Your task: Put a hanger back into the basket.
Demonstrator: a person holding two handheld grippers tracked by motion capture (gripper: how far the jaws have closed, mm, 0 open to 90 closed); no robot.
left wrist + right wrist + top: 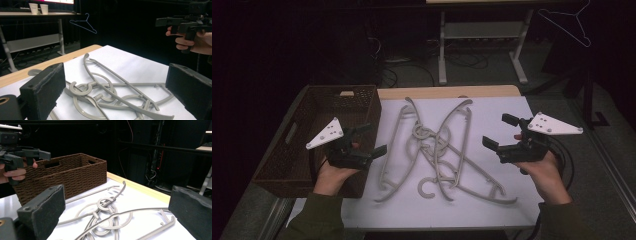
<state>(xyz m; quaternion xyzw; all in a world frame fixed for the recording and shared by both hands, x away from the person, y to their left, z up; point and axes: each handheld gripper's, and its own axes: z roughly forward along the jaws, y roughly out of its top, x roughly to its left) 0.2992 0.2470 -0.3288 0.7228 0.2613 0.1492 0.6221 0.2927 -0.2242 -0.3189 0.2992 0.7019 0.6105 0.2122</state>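
Both hand-held grippers, left (369, 140) and right (497, 132), are hovering open and empty beside the tangled grey hangers (437, 147) lying mid-bench, apparently preparing to pick one out for the wicker basket (302, 107) at the bench's left edge.

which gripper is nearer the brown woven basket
Left. The left gripper hovers over the right edge of the brown woven basket, jaws open. The right gripper, also open, is across the pile of grey plastic hangers, near the white sheet's right side.
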